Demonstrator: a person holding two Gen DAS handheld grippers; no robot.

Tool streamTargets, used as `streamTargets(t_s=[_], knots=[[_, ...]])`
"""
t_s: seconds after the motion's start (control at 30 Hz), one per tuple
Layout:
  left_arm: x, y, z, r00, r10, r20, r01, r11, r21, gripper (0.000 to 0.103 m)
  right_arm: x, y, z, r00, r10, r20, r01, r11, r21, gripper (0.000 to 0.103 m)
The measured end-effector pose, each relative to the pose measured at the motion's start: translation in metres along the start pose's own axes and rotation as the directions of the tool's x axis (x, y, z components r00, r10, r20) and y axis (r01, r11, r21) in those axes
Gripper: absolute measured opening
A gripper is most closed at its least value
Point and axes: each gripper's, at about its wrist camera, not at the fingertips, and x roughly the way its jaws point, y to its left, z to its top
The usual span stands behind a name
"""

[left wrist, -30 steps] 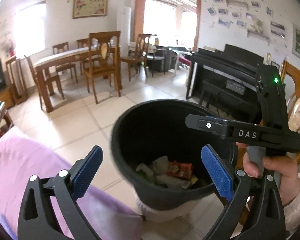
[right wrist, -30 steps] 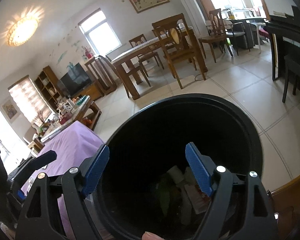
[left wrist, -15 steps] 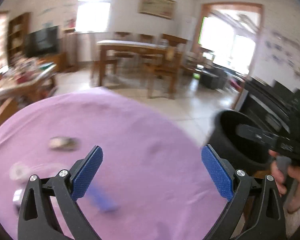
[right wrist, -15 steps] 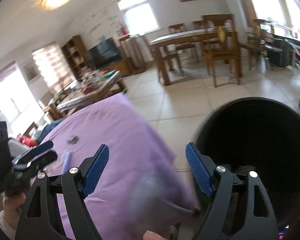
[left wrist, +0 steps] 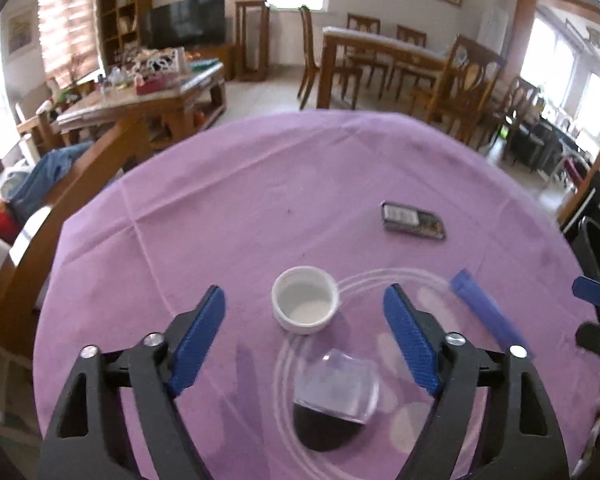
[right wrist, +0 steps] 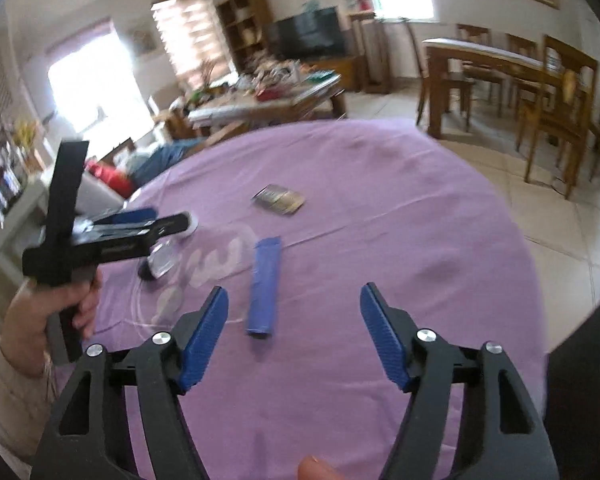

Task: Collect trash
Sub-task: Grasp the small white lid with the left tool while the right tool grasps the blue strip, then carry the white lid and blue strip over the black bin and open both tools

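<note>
While the left gripper [left wrist: 304, 316] hangs above the purple worktop [left wrist: 260, 208] with its jaws spread, having just narrowed, and nothing between them, we would bring it down squarely over the small white cup [left wrist: 305, 305], which sits just ahead of its fingertips. Next to the cup lies a crumpled clear wrapper [left wrist: 336, 390] with a dark end, inside a clear plastic ring. The blue strip [right wrist: 265, 285] lies well to the cup's right, the dark packet [left wrist: 414, 222] beyond it. The right gripper [right wrist: 294, 334], likewise spread, just narrowed and empty, should shift left onto the strip. We judge a grip across each piece's narrow side safest.
</note>
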Motion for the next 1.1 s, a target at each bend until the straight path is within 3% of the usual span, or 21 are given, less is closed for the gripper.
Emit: streamTargets(t_s=[0.07, 0.3, 0.4, 0.53, 0.63, 0.9, 1.1], knots=[[0.011, -0.003, 0.006, 0.999, -0.037, -0.031, 0.037, 0.999, -0.006, 0.064, 0.013, 0.01, 0.002, 0.999, -0.002, -0.037, 0.001, 1.0, -0.026, 0.065], [0.026, -0.001, 0.012, 0.999, -0.033, -0.027, 0.033, 0.999, 0.002, 0.038, 0.042, 0.027, 0.006, 0.992, -0.005, -0.125, -0.005, 0.997, -0.08, 0.054], [0.027, 0.004, 0.015, 0.998, -0.061, -0.024, 0.061, 0.998, -0.008, 0.037, 0.053, 0.032, 0.004, 0.986, -0.005, -0.165, -0.008, 0.997, -0.079, 0.046], [0.026, -0.005, 0.011, 0.997, -0.073, -0.015, 0.073, 0.997, 0.006, 0.037, 0.054, 0.033, 0.005, 0.985, -0.03, -0.167, 0.012, 0.994, -0.105, 0.019], [0.02, -0.007, 0.009, 0.996, -0.093, 0.013, 0.093, 0.996, -0.001, 0.037, 0.054, 0.032, 0.004, 0.986, -0.022, -0.164, 0.007, 0.995, -0.095, 0.016], [-0.016, -0.028, 0.014, 0.972, -0.196, 0.131, 0.198, 0.98, -0.002, 0.037, 0.007, 0.008, 0.008, 1.0, 0.025, 0.006, -0.025, 1.0, -0.001, 0.014], [-0.039, -0.078, 0.023, 0.941, -0.287, 0.18, 0.278, 0.958, 0.072, 0.037, -0.057, -0.043, 0.012, 0.982, 0.005, 0.187, -0.026, 0.994, 0.107, 0.014]])
